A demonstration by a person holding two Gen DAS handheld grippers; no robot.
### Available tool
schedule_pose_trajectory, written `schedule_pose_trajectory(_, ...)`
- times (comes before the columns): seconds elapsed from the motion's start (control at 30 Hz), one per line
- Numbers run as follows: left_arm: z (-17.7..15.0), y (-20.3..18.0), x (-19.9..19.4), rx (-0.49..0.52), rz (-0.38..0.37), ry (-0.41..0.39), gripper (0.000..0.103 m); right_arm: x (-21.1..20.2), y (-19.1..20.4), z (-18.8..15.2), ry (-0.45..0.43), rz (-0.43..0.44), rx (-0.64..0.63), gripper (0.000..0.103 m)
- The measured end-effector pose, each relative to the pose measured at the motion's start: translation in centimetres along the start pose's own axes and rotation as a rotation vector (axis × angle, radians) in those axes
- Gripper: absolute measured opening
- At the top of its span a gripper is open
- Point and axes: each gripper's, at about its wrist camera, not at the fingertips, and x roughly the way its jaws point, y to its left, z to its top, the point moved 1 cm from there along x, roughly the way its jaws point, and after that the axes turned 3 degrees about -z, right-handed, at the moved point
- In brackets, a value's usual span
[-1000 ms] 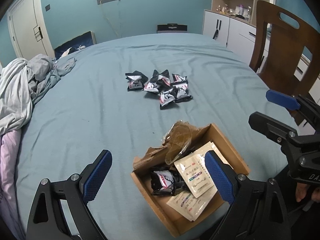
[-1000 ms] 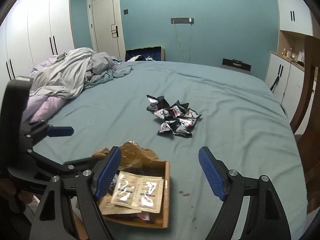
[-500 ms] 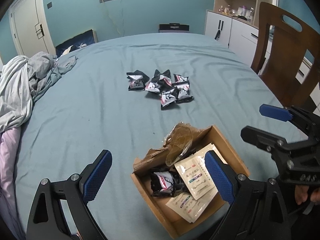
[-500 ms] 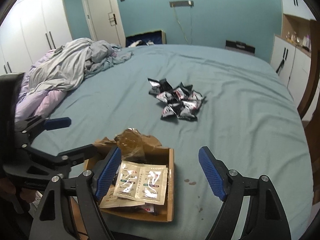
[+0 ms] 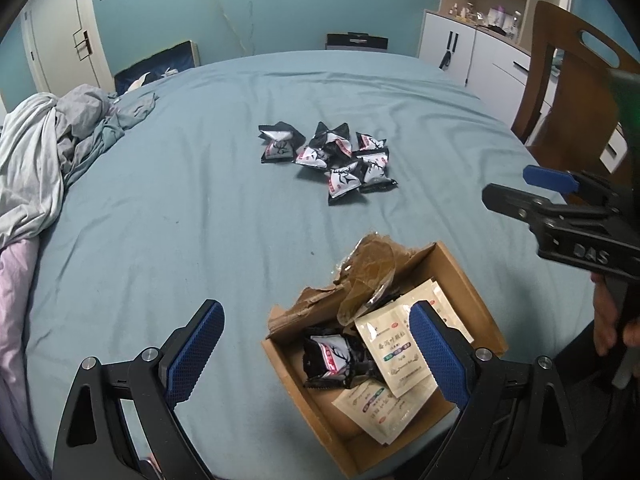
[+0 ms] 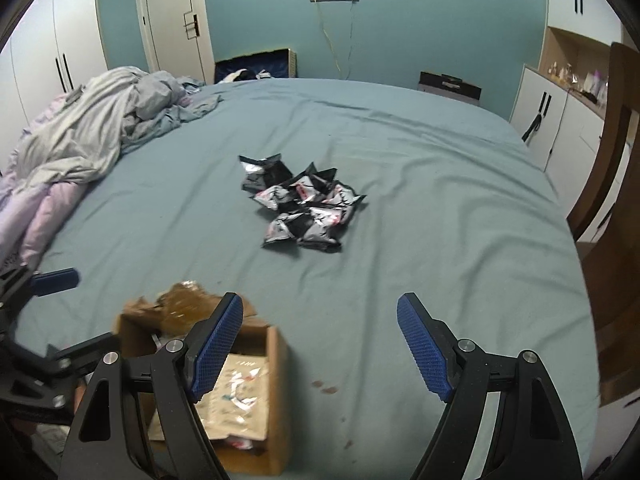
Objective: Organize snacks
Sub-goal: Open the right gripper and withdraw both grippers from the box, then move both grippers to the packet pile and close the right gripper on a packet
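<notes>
Several black-and-white snack packets [image 5: 332, 158] lie in a loose pile on the blue bed; the pile also shows in the right wrist view [image 6: 304, 204]. A brown cardboard box [image 5: 472, 300] with torn flaps sits near the bed's front edge; it holds one black snack packet [image 5: 330, 356] and flat white sachets [image 5: 396, 348]. The box also shows in the right wrist view [image 6: 276, 392]. My left gripper [image 5: 316, 354] is open and empty above the box's left end. My right gripper [image 6: 320, 346] is open and empty, just right of the box, short of the pile.
Rumpled grey and pink bedding [image 5: 44, 160] is heaped at the left of the bed. A wooden chair [image 5: 568, 76] stands by the right edge, with white cabinets [image 5: 460, 52] behind. Small dark stains [image 6: 324, 386] mark the sheet near the box.
My right gripper has moved forward and to the right, so the box has slid to the lower left of its view. The left gripper has barely moved.
</notes>
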Motion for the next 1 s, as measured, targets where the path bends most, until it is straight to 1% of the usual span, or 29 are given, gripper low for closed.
schedule_pose_trajectory(0.1,0.2,0.0,0.1,-0.003,-0.003,-0.002,0.095,1.0,0.1,0.4,0.012,-0.049,-0.011,0.079)
schedule_pose_trajectory(0.17,0.2,0.1,0.2,-0.001,-0.001,0.000,0.095,2.1,-0.2,0.9,0.038,-0.087,-0.007,0.079)
schedule_pose_trajectory(0.27,0.3,0.3,0.4,-0.008,0.015,-0.003,0.095,3.8,-0.8,1.8,0.077,-0.093,0.019,0.079)
schedule_pose_trajectory(0.37,0.6,0.8,0.7,-0.029,0.010,0.007,0.095,5.6,-1.6,2.8,0.121,-0.074,0.054,0.079)
schedule_pose_trajectory(0.5,0.7,1.6,1.1,-0.057,0.006,0.021,0.095,8.2,-1.9,4.2,0.162,-0.054,0.063,0.079)
schedule_pose_trajectory(0.57,0.7,1.9,1.4,-0.066,0.000,0.033,0.095,9.9,-1.9,5.1,0.186,-0.030,0.064,0.079)
schedule_pose_trajectory(0.67,0.8,2.1,1.7,-0.070,-0.006,0.041,0.095,12.4,-1.8,6.1,0.219,0.018,0.075,0.079)
schedule_pose_trajectory(0.8,1.0,2.3,1.9,-0.077,-0.008,0.039,0.095,15.6,-1.6,7.1,0.253,0.111,0.086,0.079)
schedule_pose_trajectory(0.93,1.2,2.4,2.2,-0.084,-0.020,0.042,0.095,18.8,-0.9,7.8,0.272,0.093,0.044,0.078)
schedule_pose_trajectory(0.97,1.3,2.4,2.4,-0.083,-0.020,0.043,0.095,19.6,-0.8,7.7,0.283,0.100,0.045,0.076)
schedule_pose_trajectory(1.0,1.3,2.5,2.5,-0.082,-0.018,0.042,0.095,20.3,-0.5,7.7,0.297,0.105,0.048,0.072)
